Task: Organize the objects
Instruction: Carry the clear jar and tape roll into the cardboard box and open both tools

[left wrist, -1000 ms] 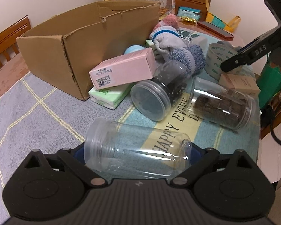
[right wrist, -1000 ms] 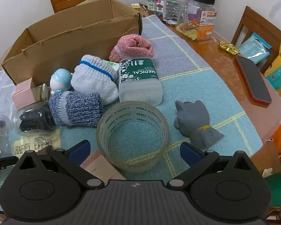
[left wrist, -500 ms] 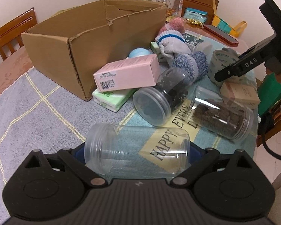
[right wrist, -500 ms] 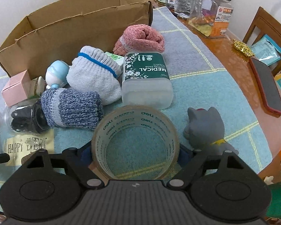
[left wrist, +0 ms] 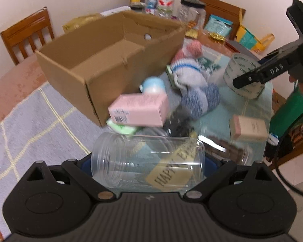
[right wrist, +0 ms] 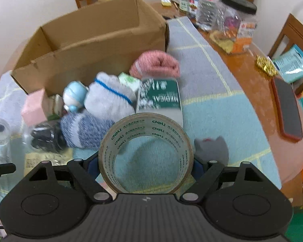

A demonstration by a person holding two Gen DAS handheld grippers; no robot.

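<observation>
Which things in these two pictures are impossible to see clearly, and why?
- Cardboard box floor: right wrist view, near wall hides it.
- Green-labelled bottle small print: right wrist view, motion blur.
- Dark jar contents: left wrist view, blurred, behind the clear jar.
- Grey toy: right wrist view, tape roll and right claw cover part.

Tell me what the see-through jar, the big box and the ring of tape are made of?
The empty jar looks like clear, glossy plastic: you see the tablecloth through it, and its neck has moulded threads. The box is brown matte corrugated cardboard, creased and dull. The tape roll seems to be shiny tan plastic film wound in layers, printed with green lettering.
</observation>
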